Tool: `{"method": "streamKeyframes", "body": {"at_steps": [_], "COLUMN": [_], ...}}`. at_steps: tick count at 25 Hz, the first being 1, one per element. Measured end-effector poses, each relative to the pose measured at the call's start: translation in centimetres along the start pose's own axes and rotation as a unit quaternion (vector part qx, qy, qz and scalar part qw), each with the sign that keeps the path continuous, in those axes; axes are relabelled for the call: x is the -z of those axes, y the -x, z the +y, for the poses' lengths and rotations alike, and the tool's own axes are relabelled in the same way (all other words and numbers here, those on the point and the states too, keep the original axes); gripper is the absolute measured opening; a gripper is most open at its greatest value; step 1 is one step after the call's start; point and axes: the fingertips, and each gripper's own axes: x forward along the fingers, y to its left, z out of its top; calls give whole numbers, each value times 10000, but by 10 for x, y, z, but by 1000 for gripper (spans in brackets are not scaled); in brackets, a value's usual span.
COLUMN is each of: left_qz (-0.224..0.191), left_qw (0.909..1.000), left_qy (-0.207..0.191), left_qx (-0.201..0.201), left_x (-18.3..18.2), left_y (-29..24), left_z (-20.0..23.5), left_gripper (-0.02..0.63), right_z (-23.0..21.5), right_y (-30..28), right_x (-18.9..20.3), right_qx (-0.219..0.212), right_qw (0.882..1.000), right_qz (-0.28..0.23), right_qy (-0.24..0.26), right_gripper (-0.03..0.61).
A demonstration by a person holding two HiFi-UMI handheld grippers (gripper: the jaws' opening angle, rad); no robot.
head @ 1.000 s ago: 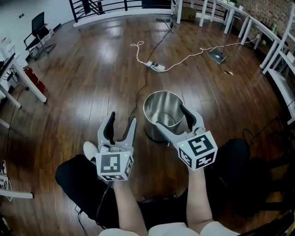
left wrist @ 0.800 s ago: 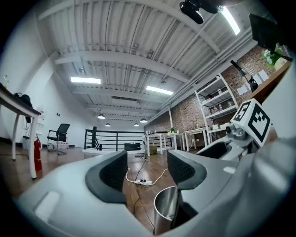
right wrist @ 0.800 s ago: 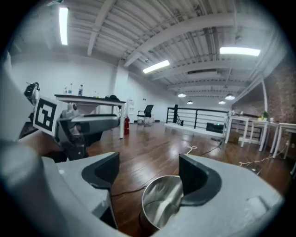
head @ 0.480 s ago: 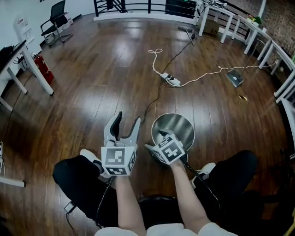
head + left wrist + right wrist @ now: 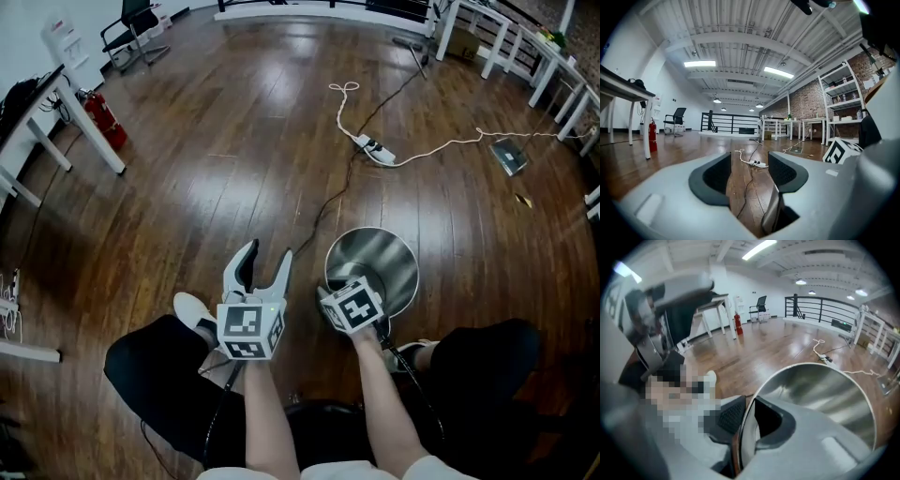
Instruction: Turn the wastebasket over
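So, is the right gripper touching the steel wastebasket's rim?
Touching. The right gripper view shows the right gripper with its jaws closing astride the rim of the wastebasket, one pad outside and one inside, both against the steel wall.

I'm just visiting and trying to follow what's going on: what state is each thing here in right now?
Wastebasket: upright on the floor, mouth up, not yet turned over.
Right gripper: jaws closing on the wastebasket's rim, one inside, one outside.
Left gripper: jaws apart and closing, nothing between them.
Office chair: empty.
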Motion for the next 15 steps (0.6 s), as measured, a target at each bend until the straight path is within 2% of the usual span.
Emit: {"method": "streamKeyframes", "body": {"at_steps": [3, 5, 8, 11, 13, 15], "left_qz": [65, 101, 235, 384, 469, 545], "left_qw": [9998, 9995, 9993, 9988, 9982, 9976], "left_qy": [107, 171, 173, 209, 244, 290], "left_qx": [-170, -226, -235, -236, -265, -318], "left_x": [7, 13, 24, 40, 50, 58], "left_y": [6, 9, 10, 12, 10, 9], "left_z": [14, 19, 22, 23, 25, 28], "left_gripper": [270, 265, 265, 265, 265, 265], "right_z": [0, -4, -14, -31, -47, -69], "right_y": [23, 45, 71, 73, 72, 73], "right_x": [-24, -40, -52, -40, -29, -19], "right_qx": [-343, -596, -1162, -1603, -1698, -1434], "right_qw": [9976, 9915, 9711, 9474, 9334, 9280], "right_qz": [-586, -1089, -1833, -2384, -2681, -2842], "right_qy": [-121, -401, -994, -1413, -1674, -1936], "right_gripper": [49, 49, 41, 37, 38, 42]}}
